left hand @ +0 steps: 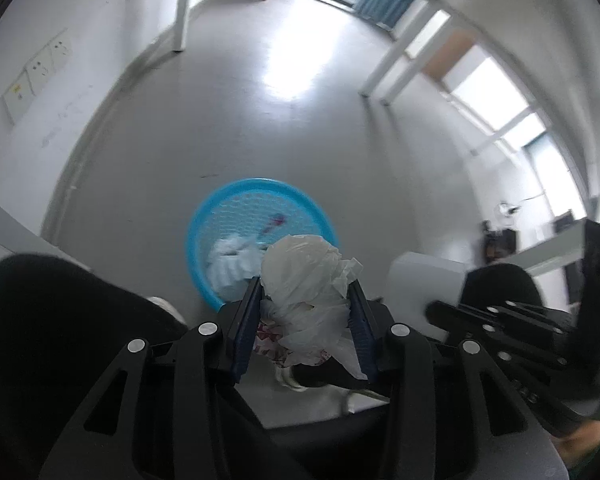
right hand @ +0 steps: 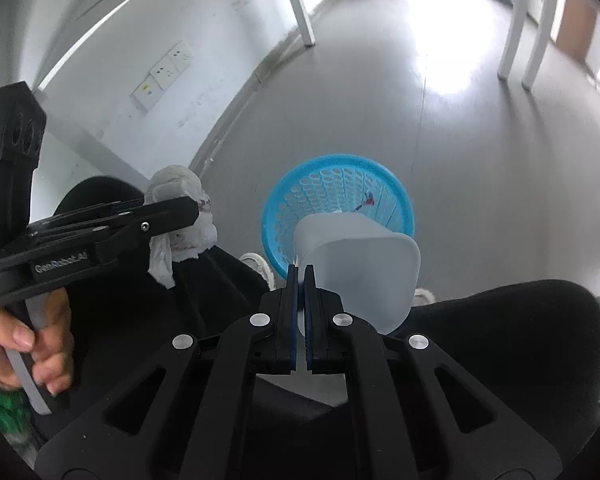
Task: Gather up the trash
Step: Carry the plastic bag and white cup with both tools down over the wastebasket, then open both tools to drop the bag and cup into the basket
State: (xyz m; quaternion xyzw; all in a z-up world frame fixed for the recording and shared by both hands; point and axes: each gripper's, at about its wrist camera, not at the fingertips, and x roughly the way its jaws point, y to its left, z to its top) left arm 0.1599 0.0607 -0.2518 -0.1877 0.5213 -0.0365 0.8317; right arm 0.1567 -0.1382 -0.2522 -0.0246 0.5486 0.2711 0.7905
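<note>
Left gripper (left hand: 306, 312) fingers pinch a crumpled white plastic bag (left hand: 312, 276) above the blue basket (left hand: 260, 200) on the floor — right gripper (right hand: 299, 300) fingers clamp a translucent container's (right hand: 364, 264) rim

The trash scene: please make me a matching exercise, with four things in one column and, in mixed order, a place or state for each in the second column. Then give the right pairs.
Things:
1. crumpled plastic bag
2. translucent plastic container
3. blue basket
4. wall sockets

Places or states:
A. stands on the floor, some trash inside
B. clamped in the left gripper
C. fixed to the white wall
D. its rim pinched in the right gripper

Pairs: 1-B, 2-D, 3-A, 4-C
</note>
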